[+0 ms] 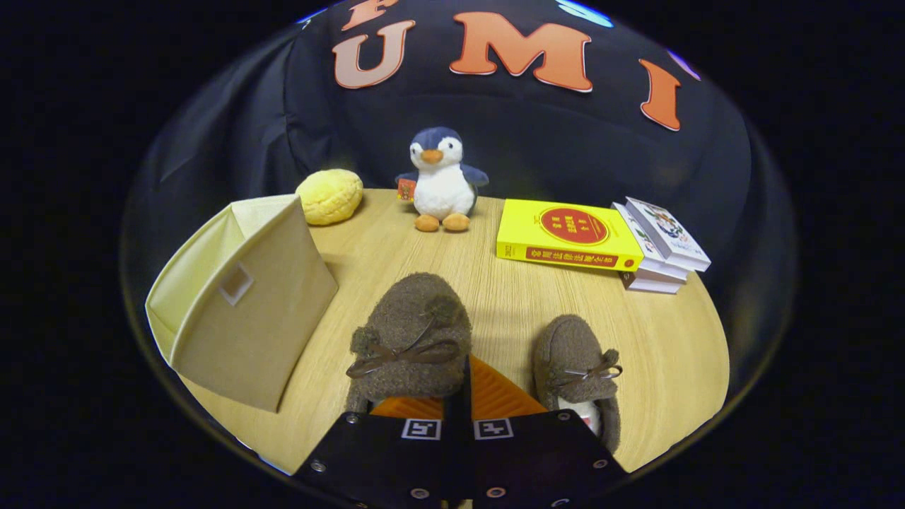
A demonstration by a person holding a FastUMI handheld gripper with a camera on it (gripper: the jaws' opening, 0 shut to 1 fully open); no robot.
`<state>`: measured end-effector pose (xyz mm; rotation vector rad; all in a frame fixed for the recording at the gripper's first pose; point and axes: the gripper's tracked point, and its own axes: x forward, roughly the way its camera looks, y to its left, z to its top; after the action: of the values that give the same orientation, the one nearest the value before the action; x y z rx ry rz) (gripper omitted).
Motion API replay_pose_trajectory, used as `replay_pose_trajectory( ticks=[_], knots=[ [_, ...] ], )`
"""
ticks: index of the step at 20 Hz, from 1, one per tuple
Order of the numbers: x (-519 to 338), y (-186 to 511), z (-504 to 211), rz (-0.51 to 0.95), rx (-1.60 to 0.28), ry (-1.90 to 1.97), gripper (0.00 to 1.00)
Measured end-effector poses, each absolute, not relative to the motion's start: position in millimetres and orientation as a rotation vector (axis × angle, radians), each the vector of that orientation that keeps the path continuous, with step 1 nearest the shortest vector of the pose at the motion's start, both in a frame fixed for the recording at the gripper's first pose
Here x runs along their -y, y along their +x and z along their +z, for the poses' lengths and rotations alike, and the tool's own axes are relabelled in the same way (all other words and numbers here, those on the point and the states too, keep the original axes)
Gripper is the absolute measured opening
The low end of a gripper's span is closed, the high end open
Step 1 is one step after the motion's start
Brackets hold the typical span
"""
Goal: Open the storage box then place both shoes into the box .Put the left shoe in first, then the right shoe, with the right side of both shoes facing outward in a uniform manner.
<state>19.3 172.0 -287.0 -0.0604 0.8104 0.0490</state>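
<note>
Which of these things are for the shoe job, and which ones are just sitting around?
For the job: storage box, shoe held in the jaws of the gripper, other shoe.

Just lying about: penguin toy, yellow cushion, yellow book, stacked books.

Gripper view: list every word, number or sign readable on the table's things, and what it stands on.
Nothing can be quoted.
Yellow book: cover and spine print, too blurred to read.
White books: too small.
Penguin's tag: too small.
Gripper: square markers, no words; fingers nearly together behind the nearer shoe.
</note>
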Motion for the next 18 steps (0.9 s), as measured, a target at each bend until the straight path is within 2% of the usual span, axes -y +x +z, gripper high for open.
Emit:
replay_pose_trajectory(
  ticks=[10, 18],
  knots=[
    [-250.1, 43.8, -203.7, 0.087, -0.786, -0.012, 0.03],
    [-345.3, 63.8, -175.7, 0.201, -0.797, -0.003, 0.03]
  ],
)
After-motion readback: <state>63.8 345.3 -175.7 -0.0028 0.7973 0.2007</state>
